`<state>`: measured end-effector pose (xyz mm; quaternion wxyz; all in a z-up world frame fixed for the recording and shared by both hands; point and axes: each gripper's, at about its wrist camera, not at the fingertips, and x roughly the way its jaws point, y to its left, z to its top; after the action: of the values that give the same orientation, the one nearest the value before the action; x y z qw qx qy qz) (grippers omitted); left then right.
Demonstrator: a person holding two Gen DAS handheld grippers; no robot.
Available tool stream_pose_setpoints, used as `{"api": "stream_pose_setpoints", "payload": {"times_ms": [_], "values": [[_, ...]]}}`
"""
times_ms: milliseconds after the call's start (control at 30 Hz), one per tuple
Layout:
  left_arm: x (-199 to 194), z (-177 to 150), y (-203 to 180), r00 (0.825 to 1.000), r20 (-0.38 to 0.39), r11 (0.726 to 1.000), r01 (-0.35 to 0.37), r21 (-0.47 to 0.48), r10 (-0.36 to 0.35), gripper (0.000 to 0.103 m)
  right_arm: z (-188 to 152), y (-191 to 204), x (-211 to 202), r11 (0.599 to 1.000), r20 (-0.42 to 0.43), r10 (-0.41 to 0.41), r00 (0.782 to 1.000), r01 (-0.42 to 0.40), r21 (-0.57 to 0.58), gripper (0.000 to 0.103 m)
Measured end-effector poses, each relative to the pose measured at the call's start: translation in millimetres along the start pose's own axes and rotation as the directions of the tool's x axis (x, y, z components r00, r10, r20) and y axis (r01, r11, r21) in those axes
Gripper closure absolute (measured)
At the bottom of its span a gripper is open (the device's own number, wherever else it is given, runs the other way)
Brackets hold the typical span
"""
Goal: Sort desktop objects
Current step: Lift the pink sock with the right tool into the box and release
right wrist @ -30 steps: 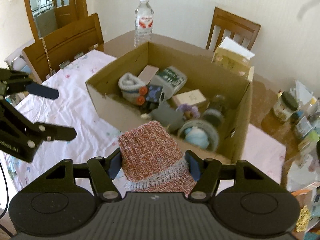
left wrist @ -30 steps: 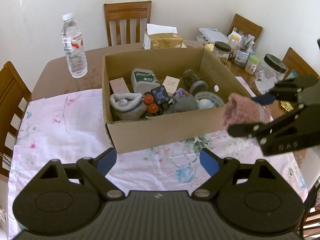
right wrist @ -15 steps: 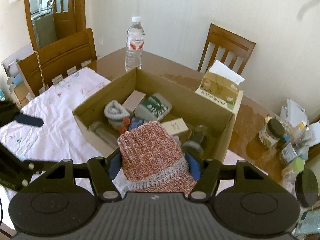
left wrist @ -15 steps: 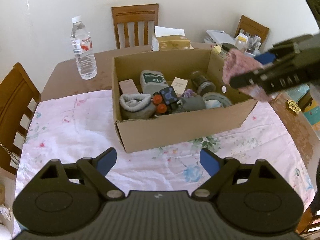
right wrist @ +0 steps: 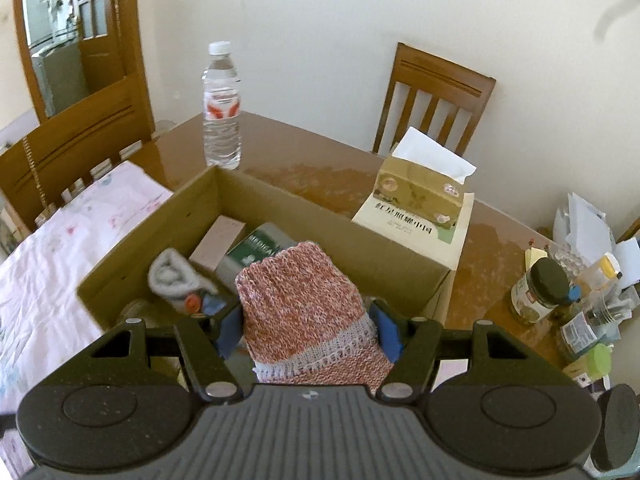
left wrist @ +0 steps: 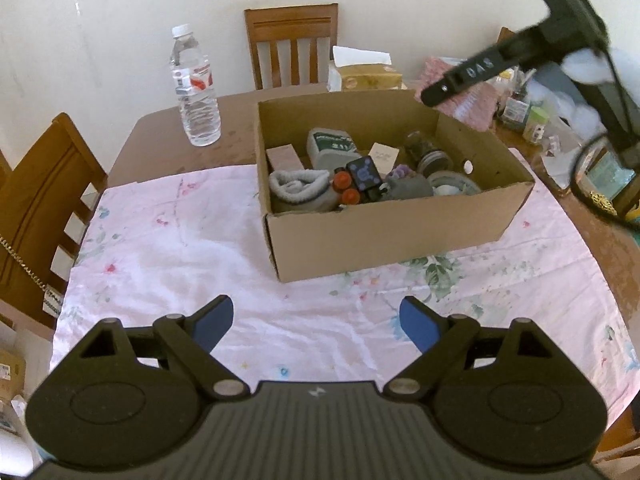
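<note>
My right gripper [right wrist: 310, 330] is shut on a red-and-white knitted sock [right wrist: 300, 304] with a grey band, held above the open cardboard box [right wrist: 332, 232]. In the left wrist view the same sock [left wrist: 472, 100] hangs over the box's far right corner [left wrist: 440, 108], partly hidden by a right gripper finger [left wrist: 468, 74]. The box [left wrist: 384, 232] holds a rolled grey sock [left wrist: 298, 188], a green-labelled tin [left wrist: 332, 146], small cartons, jars and a toy with orange knobs [left wrist: 348, 188]. My left gripper [left wrist: 316, 320] stands open over the flowered cloth [left wrist: 168, 248], nothing between its fingers.
A water bottle [right wrist: 221, 108] stands behind the box on the brown table. A tissue box [right wrist: 424, 188] sits on a book by the box's far side. Jars and bottles [right wrist: 540, 292] crowd the table's right end. Wooden chairs [left wrist: 294, 46] ring the table.
My right gripper carried the knitted sock from in front of the box's near right corner up and away to above its far right part. The left gripper stayed open and nearly still.
</note>
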<state>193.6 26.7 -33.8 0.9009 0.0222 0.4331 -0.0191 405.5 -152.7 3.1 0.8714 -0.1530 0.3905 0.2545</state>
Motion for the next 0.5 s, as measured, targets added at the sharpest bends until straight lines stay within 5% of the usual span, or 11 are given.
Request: {"api": "stream_pose_setpoints", "payload": {"times_ms": [500], "values": [[-8,-13,18,0.999,-0.002,0.998,-0.051,-0.037,0.051,0.013,32,-6,37,1.0,-0.017,-0.024,1.0,0.024,-0.008,0.028]]}}
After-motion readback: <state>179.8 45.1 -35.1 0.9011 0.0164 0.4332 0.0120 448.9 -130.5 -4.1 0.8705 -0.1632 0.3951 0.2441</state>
